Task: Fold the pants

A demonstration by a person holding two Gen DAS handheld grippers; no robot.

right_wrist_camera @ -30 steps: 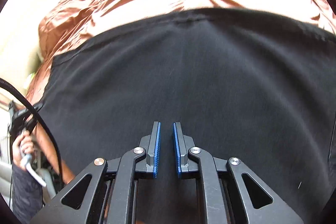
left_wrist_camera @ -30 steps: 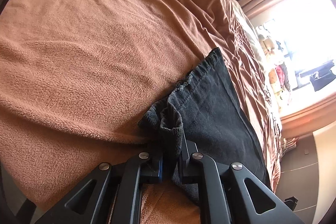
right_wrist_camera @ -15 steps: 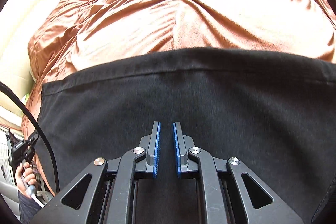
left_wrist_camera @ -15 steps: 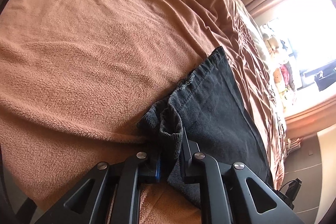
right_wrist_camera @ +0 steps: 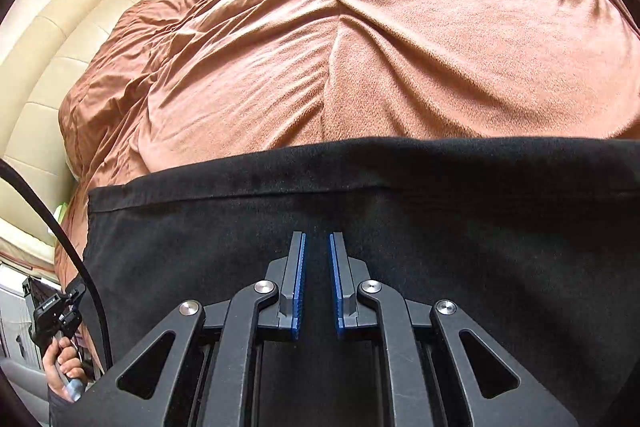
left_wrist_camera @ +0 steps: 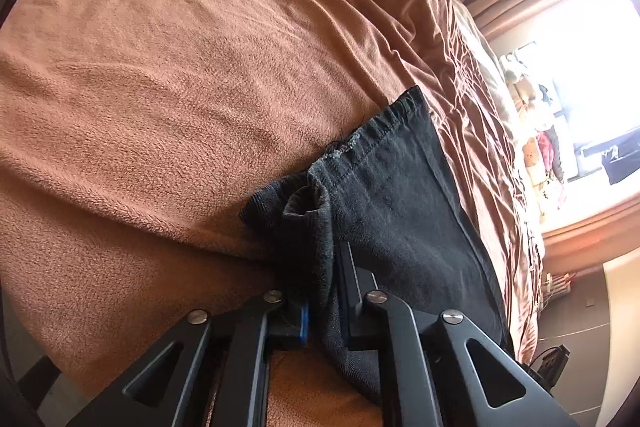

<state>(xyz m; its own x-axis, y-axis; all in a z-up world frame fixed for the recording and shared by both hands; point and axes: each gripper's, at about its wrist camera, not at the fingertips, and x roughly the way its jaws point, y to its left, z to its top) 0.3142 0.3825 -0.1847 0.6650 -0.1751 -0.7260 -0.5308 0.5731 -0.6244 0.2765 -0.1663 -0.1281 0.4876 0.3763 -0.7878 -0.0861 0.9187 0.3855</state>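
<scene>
A bedroom, a bed spread with a brown fleece blanket [left_wrist_camera: 180, 87], bright window off to the side, and the black pants [left_wrist_camera: 400, 195] lie on that blanket. From the left wrist view, the left gripper [left_wrist_camera: 320, 291] is clamped on a bunched hem end of the pants, cloth gathered thick between the jaws, the rest of the leg stretching flat ahead and to the right of the tool. Good bite there, I'd say: deep enough not to slip if it lifts. Over to the right wrist view: blanket [right_wrist_camera: 400, 47] rumpled ahead, cream padded headboard [right_wrist_camera: 60, 67] off to the left, and the right gripper [right_wrist_camera: 317, 247] hovers over the broad black panel of the pants [right_wrist_camera: 480, 227], jaws a little apart with nothing between them. The folded edge runs straight across just ahead of the fingertips. To do this well, I'd judge, the right should pin or pinch near that edge so the left can carry its end over without dragging the whole garment askew.
</scene>
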